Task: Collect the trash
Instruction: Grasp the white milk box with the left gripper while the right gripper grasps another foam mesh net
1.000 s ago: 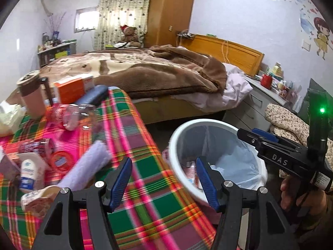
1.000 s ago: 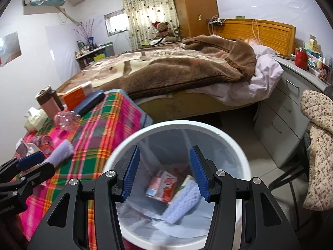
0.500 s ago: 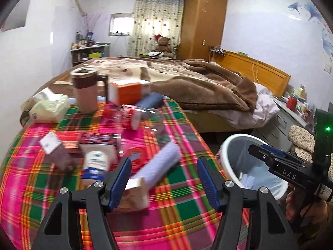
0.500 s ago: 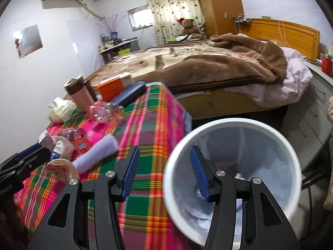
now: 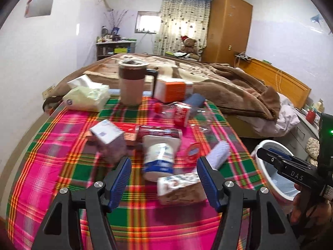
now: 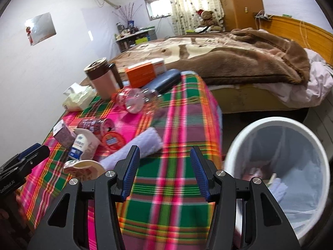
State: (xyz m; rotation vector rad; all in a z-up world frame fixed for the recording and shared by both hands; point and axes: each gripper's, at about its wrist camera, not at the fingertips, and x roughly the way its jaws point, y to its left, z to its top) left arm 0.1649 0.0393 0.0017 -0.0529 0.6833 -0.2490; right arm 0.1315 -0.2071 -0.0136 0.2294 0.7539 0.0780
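My left gripper (image 5: 164, 177) is open and empty above the plaid table (image 5: 62, 177), just short of a white and blue cup (image 5: 159, 158) and a paper cup (image 5: 180, 187) lying on its side. A small purple carton (image 5: 108, 139), a lilac roll (image 5: 218, 154), a red lid (image 5: 193, 151) and a clear bottle (image 5: 179, 112) lie beyond. My right gripper (image 6: 164, 170) is open and empty over the table's right part, left of the white bin (image 6: 278, 170), which holds trash. The lilac roll (image 6: 137, 145) lies just ahead of it.
A brown mug (image 5: 131, 83), a tissue pack (image 5: 87, 95), an orange box (image 5: 172, 88) and a dark case (image 5: 195, 101) stand at the table's far edge. A bed with a brown blanket (image 5: 229, 83) lies behind. Drawers (image 5: 308, 129) stand at the right.
Both grippers have swung left from over the bin to the table. The left one now faces the pile of trash; the bin has moved to the right edge of both views.
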